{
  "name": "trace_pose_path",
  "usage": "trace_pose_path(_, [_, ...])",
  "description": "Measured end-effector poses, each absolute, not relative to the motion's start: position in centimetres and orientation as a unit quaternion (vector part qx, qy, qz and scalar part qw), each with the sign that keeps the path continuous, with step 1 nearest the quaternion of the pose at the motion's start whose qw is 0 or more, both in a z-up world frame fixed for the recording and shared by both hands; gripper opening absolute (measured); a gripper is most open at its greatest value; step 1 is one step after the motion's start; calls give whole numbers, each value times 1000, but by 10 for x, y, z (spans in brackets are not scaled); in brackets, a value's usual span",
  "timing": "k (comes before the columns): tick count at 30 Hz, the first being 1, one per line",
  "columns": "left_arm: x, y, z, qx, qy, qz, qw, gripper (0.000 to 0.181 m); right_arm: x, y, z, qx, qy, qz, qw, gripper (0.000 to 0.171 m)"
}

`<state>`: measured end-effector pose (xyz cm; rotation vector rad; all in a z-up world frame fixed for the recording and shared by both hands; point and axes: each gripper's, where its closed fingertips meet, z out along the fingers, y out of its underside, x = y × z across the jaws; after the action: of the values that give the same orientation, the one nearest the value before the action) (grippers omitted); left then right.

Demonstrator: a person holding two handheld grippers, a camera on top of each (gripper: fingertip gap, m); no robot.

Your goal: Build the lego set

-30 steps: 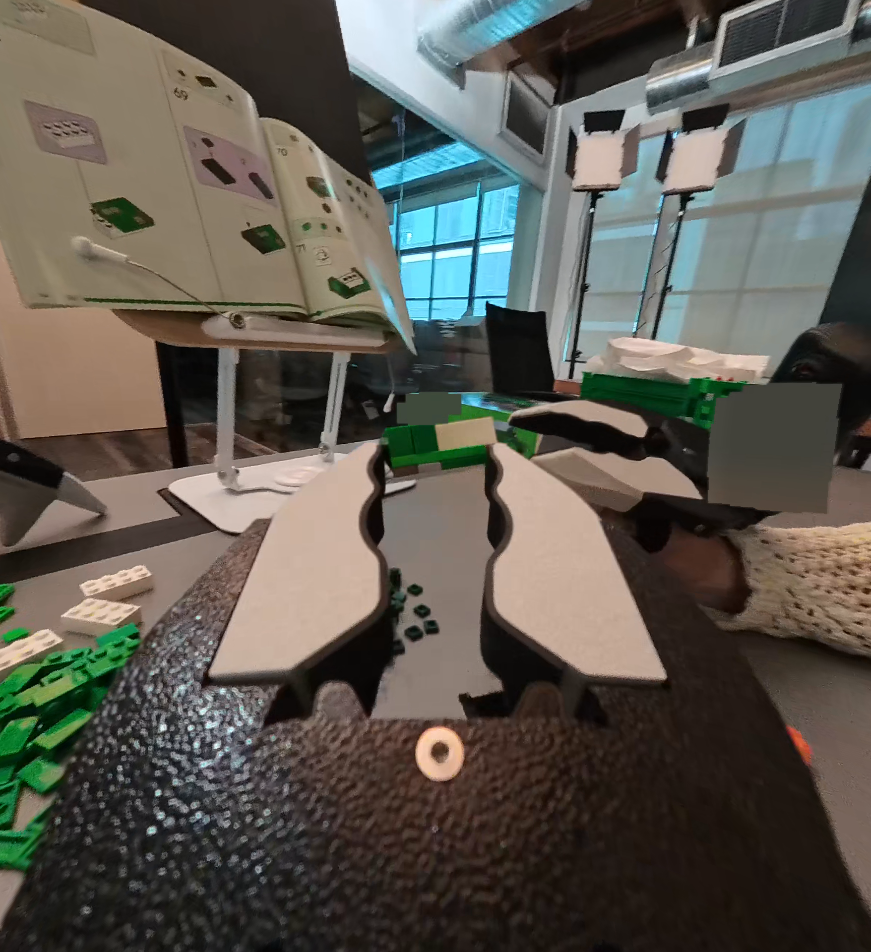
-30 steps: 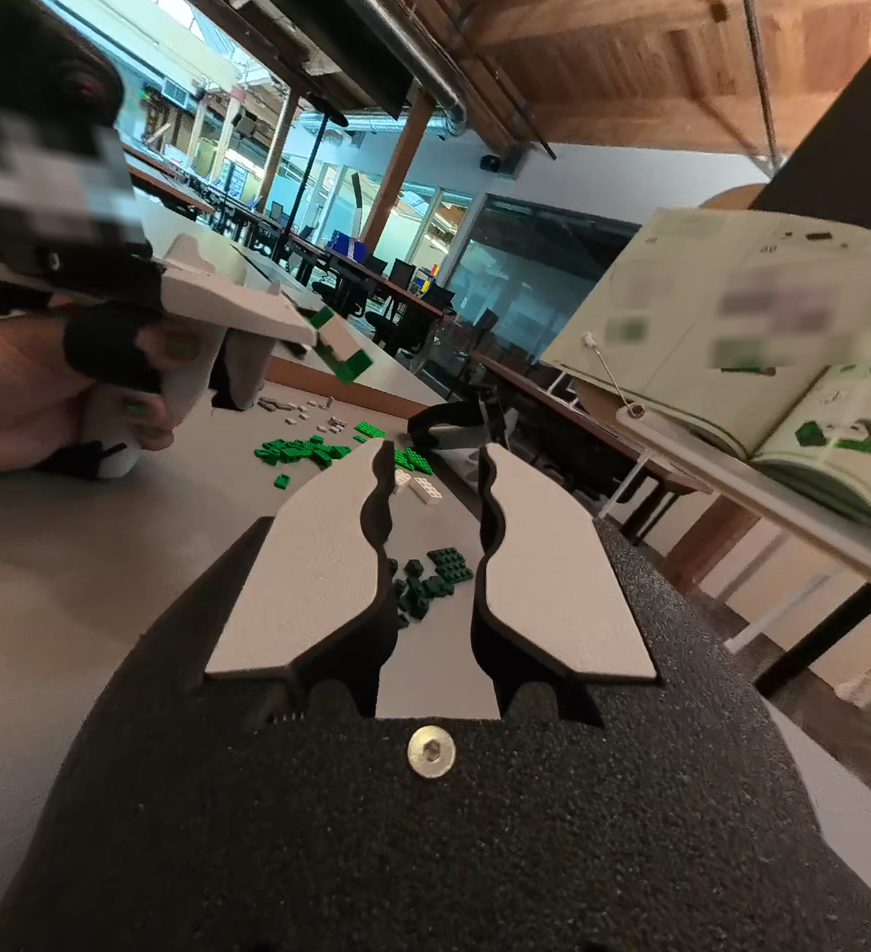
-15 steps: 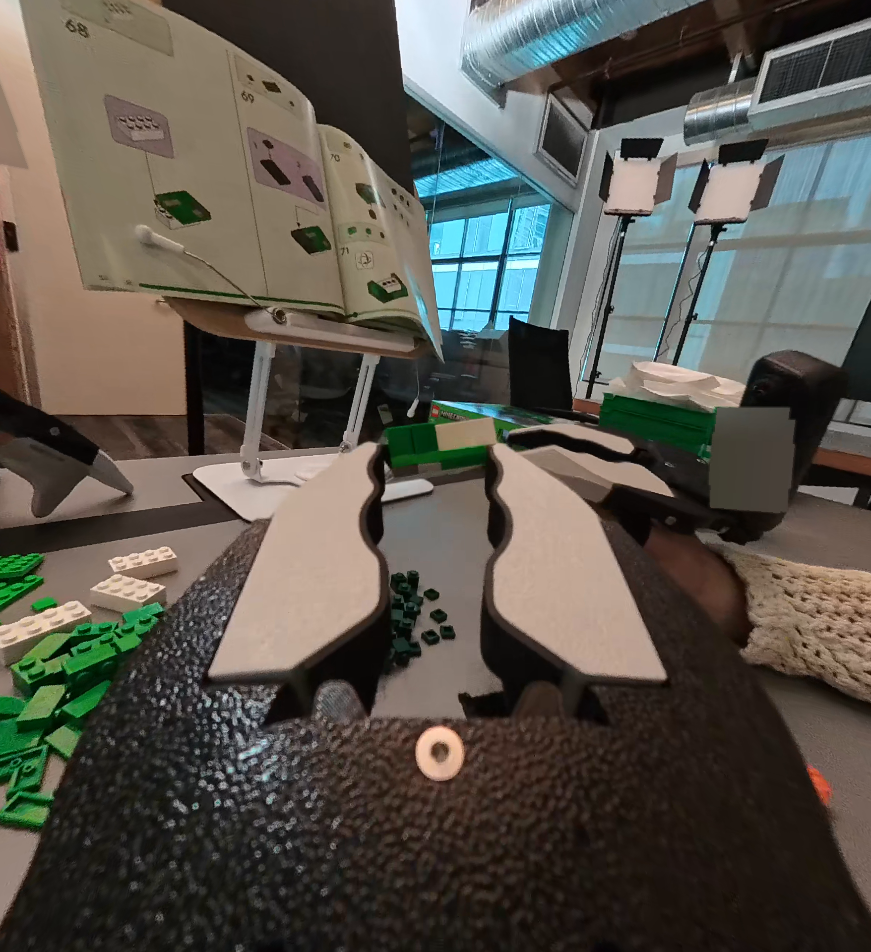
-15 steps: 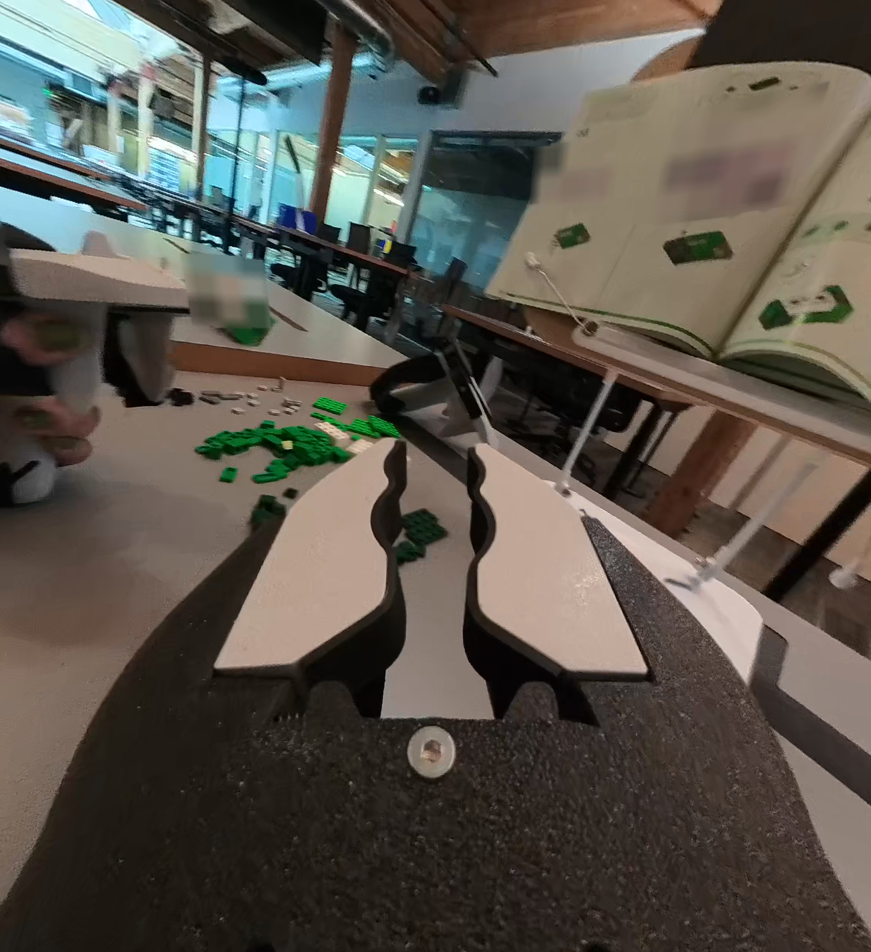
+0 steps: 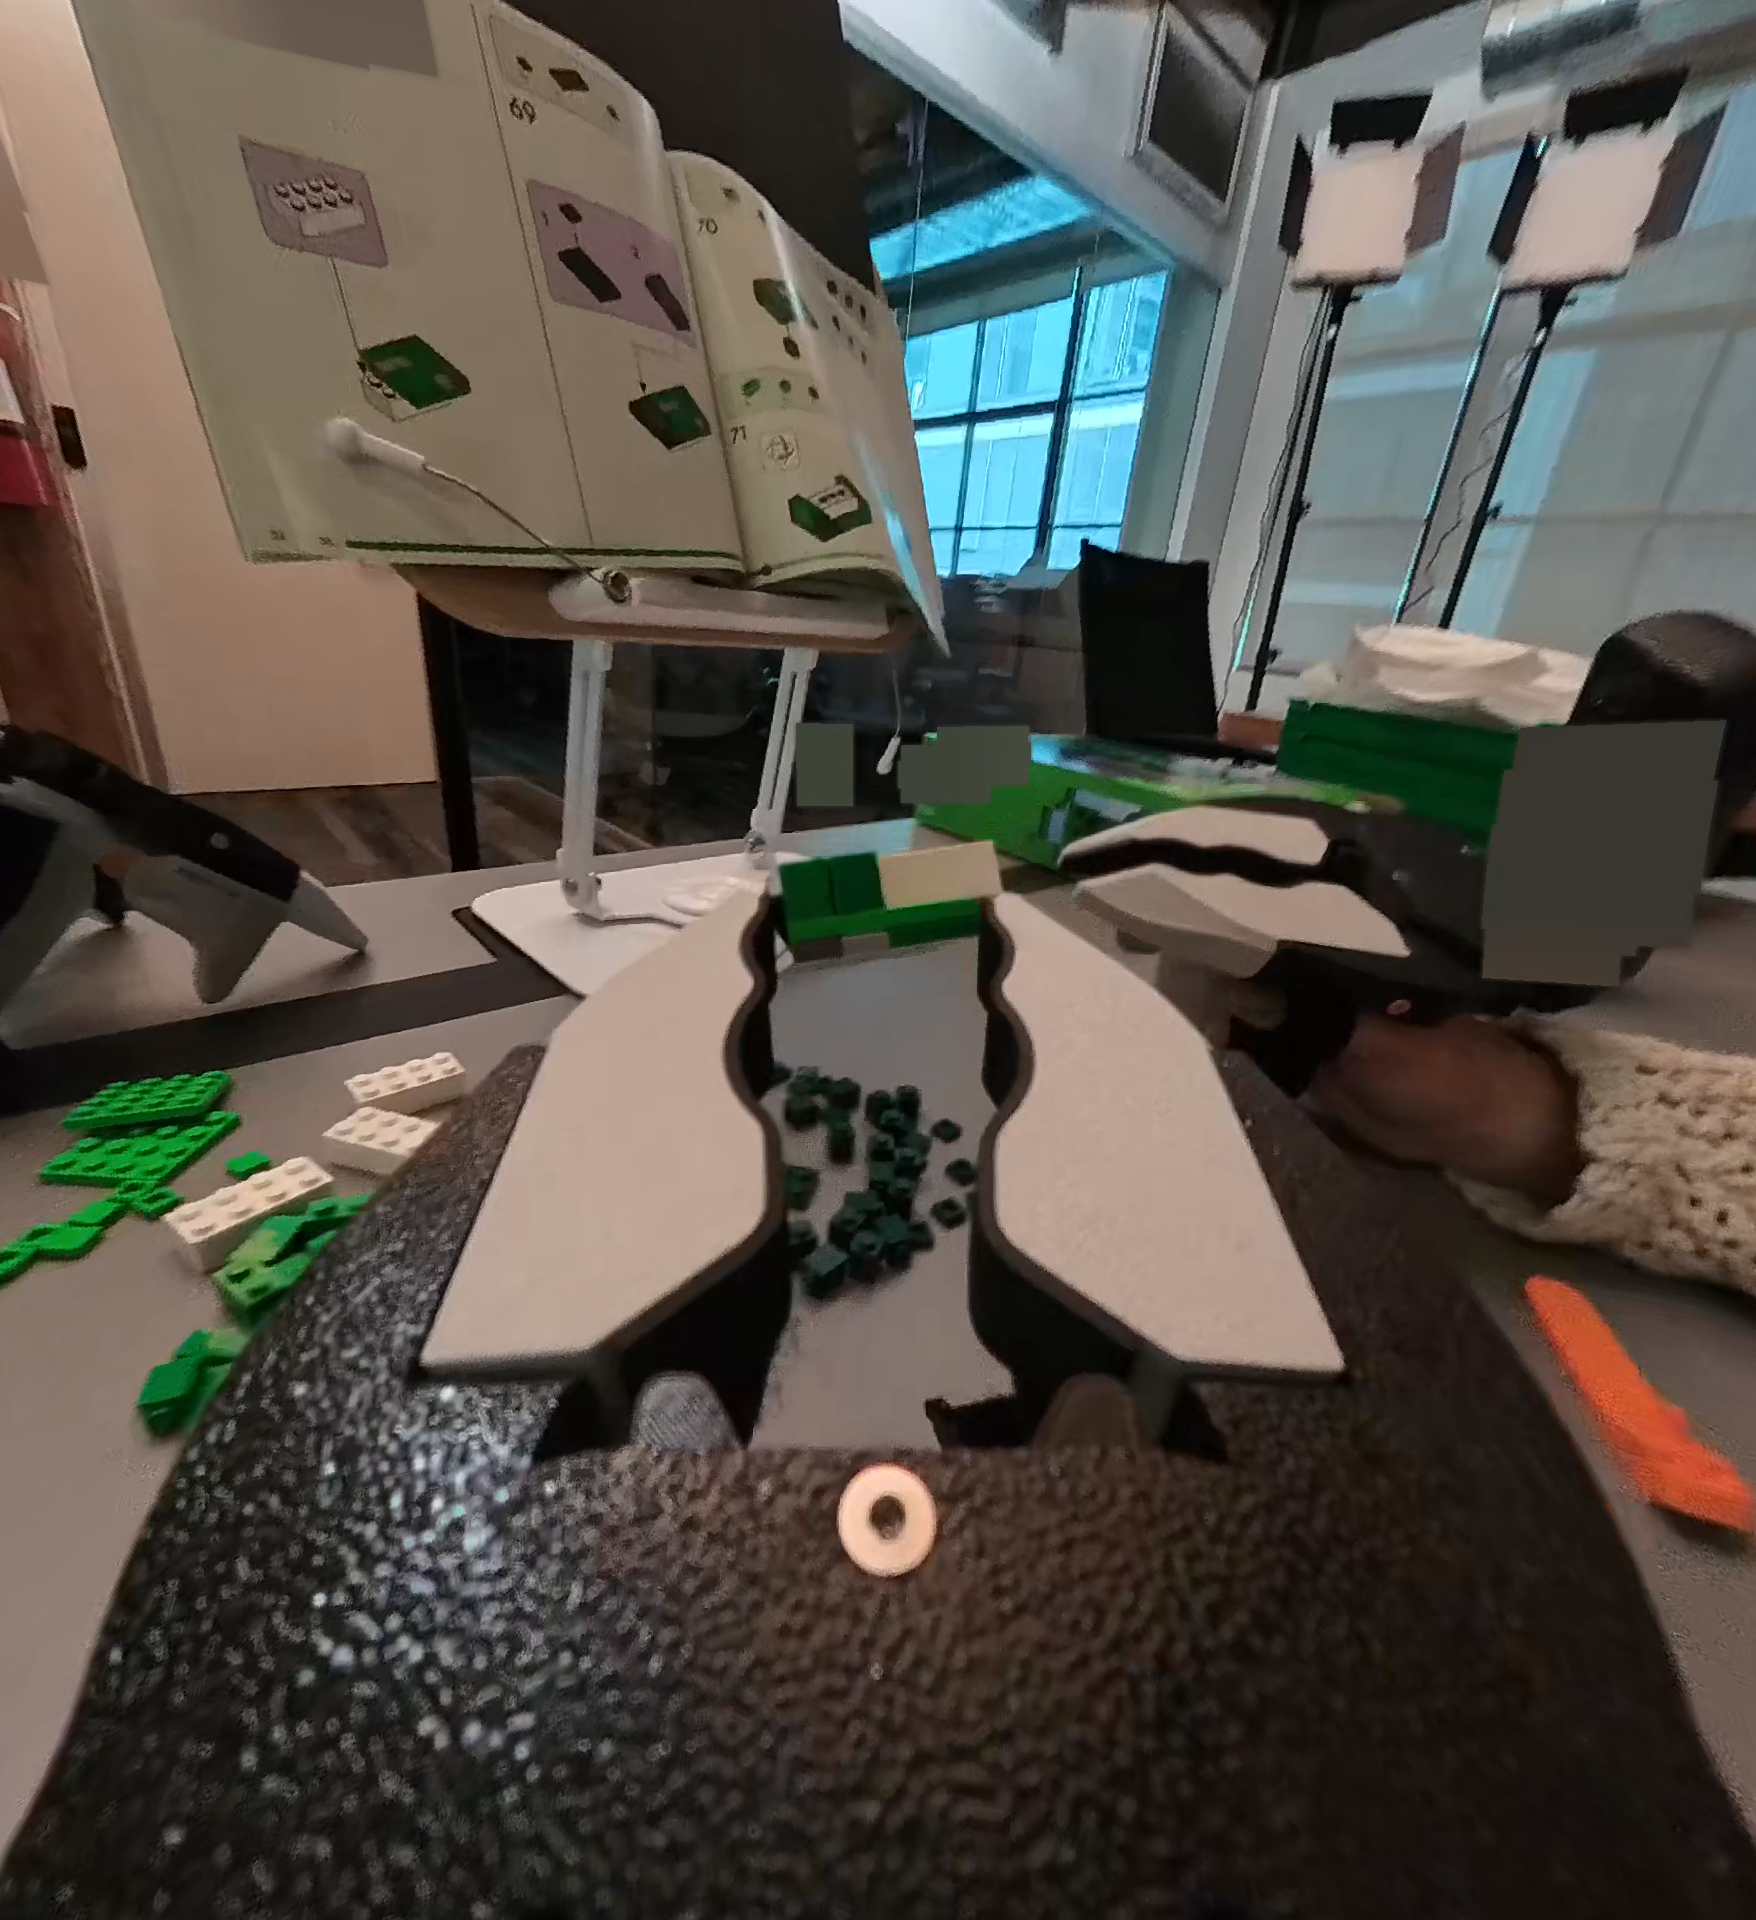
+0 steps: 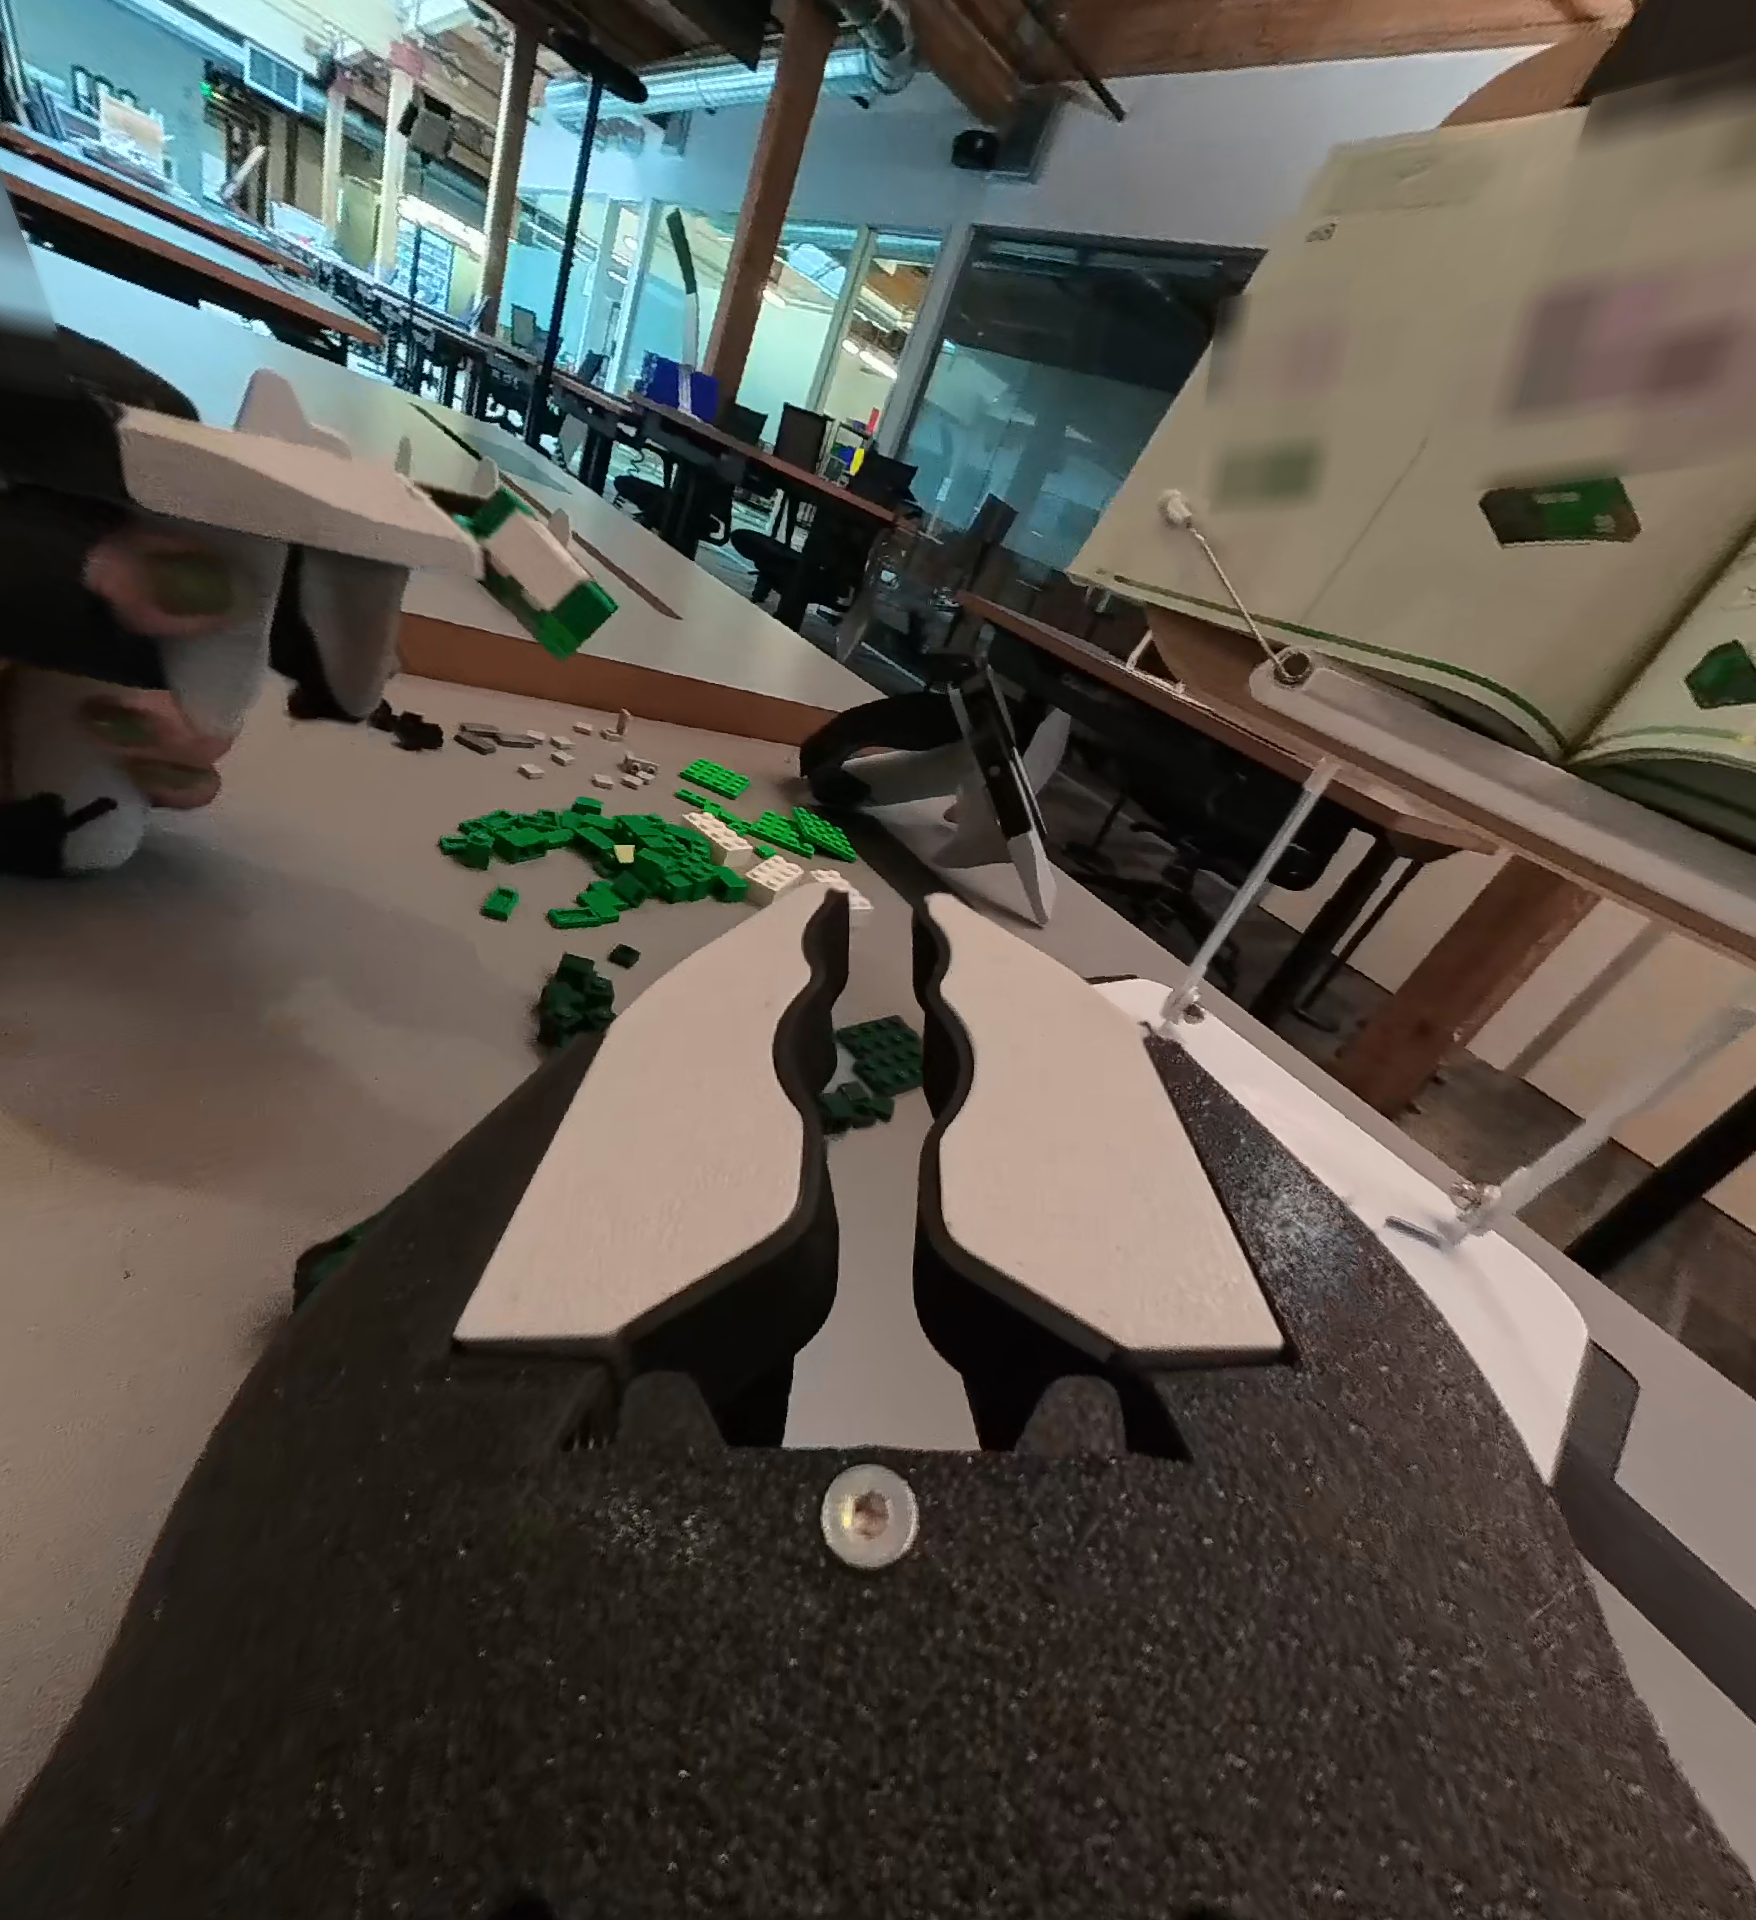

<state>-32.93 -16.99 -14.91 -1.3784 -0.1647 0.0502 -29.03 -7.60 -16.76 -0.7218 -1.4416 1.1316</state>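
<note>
My left gripper [image 5: 879, 914] is shut on a small green and white lego assembly [image 5: 889, 894] and holds it above the grey table. The right wrist view shows that gripper [image 6: 479, 540] at upper left with the assembly [image 6: 541, 587] tilted at its tips. My right gripper [image 6: 881, 904] is empty, its jaws a narrow gap apart, low over the table. It lies to the right in the left wrist view [image 5: 1076, 878]. A heap of small dark green pieces [image 5: 874, 1174] lies under my left fingers. A dark green plate [image 6: 879, 1049] lies under my right ones.
Bright green plates [image 6: 635, 847] and white bricks [image 5: 406, 1081] lie scattered to the left. An open instruction book [image 5: 541, 312] stands on a white stand behind. A black and grey holder [image 5: 126, 873] sits far left. An orange tool [image 5: 1632, 1423] lies right. A larger green build [image 5: 1404, 748] stands behind. One gripper's finger ends stand about 11 centimeters off the other's.
My right gripper's jaws have narrowed and it has swung toward the dark green pieces. My left gripper has tipped down a little and still holds the assembly.
</note>
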Motion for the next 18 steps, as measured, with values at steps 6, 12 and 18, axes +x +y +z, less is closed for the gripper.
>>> trace_pose_path(6, [-350, -182, -153, -644, -93, 81, 755, 36, -291, -78, -171, -302, -621, 462, 556, 11])
trace_pose_path(12, [-357, -185, -152, -635, -114, 88, 759, 36, -296, -76, -202, -308, -704, 405, 496, 0])
trace_pose_path(18, [-349, -177, -156, -655, -86, 93, 745, 36, -312, -73, -229, -310, -780, 402, 366, 11])
